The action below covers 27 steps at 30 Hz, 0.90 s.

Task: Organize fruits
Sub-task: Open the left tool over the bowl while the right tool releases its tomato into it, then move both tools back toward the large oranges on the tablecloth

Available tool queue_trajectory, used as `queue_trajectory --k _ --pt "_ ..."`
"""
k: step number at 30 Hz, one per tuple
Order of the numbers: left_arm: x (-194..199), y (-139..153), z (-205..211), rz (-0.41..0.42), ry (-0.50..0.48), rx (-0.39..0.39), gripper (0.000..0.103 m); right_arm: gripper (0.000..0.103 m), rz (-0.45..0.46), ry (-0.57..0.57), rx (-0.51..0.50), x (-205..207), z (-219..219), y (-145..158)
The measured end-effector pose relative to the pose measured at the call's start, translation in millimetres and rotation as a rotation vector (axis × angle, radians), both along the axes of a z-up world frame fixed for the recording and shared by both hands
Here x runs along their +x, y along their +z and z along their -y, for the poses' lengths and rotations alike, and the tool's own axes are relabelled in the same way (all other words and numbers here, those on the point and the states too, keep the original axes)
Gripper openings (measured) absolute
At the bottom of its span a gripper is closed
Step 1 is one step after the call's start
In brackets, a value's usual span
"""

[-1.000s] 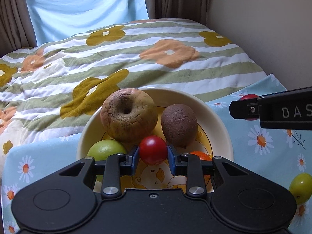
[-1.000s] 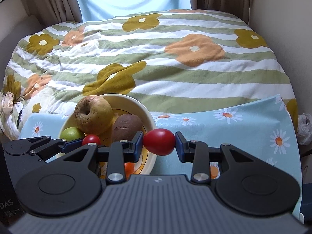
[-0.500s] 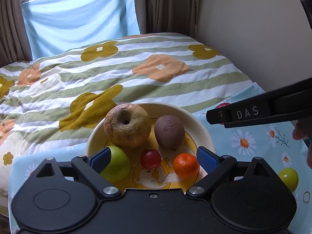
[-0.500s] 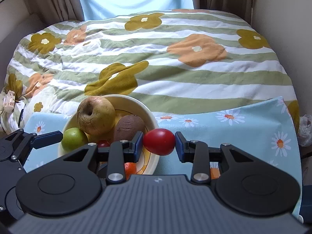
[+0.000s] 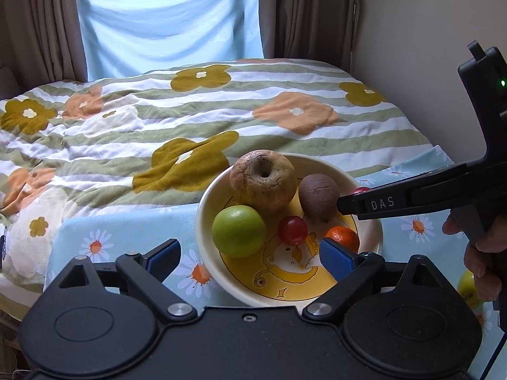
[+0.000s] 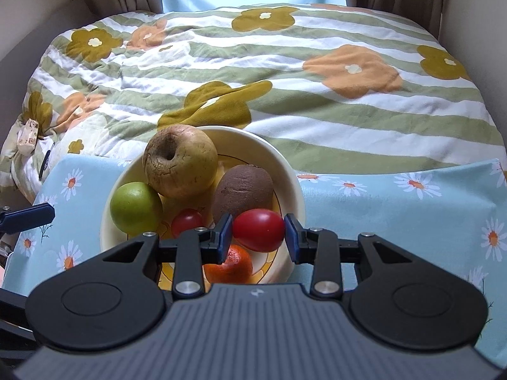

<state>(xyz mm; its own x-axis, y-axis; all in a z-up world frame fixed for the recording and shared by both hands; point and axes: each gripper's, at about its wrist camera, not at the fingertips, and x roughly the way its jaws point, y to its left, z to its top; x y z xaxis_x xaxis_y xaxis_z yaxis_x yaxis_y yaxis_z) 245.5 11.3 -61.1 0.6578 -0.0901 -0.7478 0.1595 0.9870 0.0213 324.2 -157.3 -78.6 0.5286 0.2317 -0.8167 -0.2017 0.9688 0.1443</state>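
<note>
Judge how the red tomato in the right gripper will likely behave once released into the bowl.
The tomato looks smooth and rounded, so it will probably roll downhill in the bowl until the orange or kiwi stops it. Its glossy skin suggests slipperiness.

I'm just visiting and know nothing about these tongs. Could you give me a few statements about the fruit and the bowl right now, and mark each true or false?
1. The right tongs grip a red tomato. True.
2. The left tongs hold the green apple. False: they are open and empty; the apple sits in the bowl.
3. An orange lies in the bowl. True.
4. The bowl stands on the striped quilt. False: it stands on the blue daisy cloth.
5. The brown fruit lies outside the bowl. False: inside.
</note>
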Motion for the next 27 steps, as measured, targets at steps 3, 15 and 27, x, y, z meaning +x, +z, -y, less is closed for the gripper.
queue_trajectory --k 3,15,27 --pt "-3 -2 -4 -0.002 0.009 -0.007 0.097 0.05 0.0 0.008 -0.007 1 -1 -4" --pt "-10 -4 -9 -0.002 0.028 -0.031 0.097 0.103 0.094 0.001 -0.055 -12 -6 1" --pt "-41 29 1 0.078 0.031 -0.044 0.097 0.103 0.175 -0.04 -0.026 -45 9 35"
